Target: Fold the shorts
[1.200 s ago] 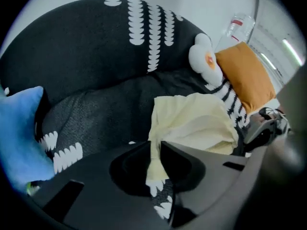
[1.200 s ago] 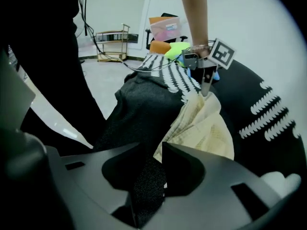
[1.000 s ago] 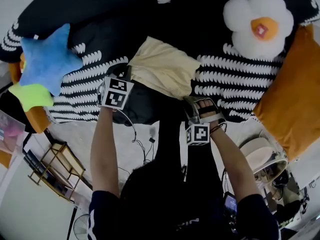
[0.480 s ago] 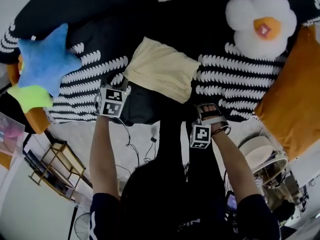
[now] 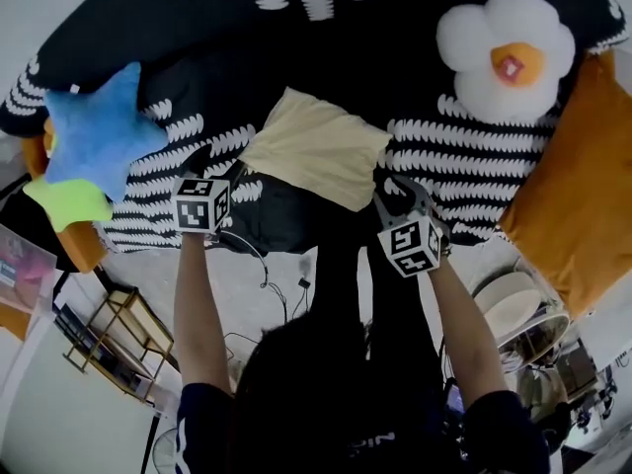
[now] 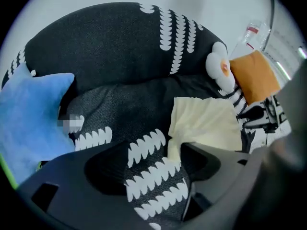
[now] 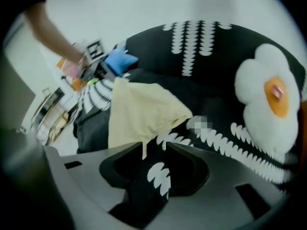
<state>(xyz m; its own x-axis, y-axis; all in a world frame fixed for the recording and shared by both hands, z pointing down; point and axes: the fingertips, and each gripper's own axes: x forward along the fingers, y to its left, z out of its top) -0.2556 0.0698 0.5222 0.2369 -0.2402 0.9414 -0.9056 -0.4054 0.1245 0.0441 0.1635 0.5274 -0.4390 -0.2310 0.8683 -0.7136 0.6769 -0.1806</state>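
The shorts (image 5: 316, 146) are pale cream and lie folded on a black sofa cover (image 5: 464, 156) with white leaf rows. My left gripper (image 5: 229, 173) hangs just off their near left corner. Its jaws are opening, and in the left gripper view only patterned cover lies in my left gripper (image 6: 156, 150). The shorts (image 6: 206, 123) begin just beyond its right jaw. My right gripper (image 5: 395, 194) sits at the near right corner with its jaws closing slightly. A thin tip of the shorts (image 7: 139, 114) hangs into my right gripper (image 7: 153, 145), with no pad pressing on it.
A blue star cushion (image 5: 99, 131) and a green one (image 5: 64, 196) lie at the left. A white flower cushion (image 5: 504, 52) and an orange cushion (image 5: 578, 196) are at the right. On the floor are a wire rack (image 5: 109, 334), cables (image 5: 267, 275) and a round stool (image 5: 518, 309).
The left gripper opened, let go of the shorts' near left corner and drew back to the left. The right gripper rolled and shifted at the near right corner. The shorts lie flatter.
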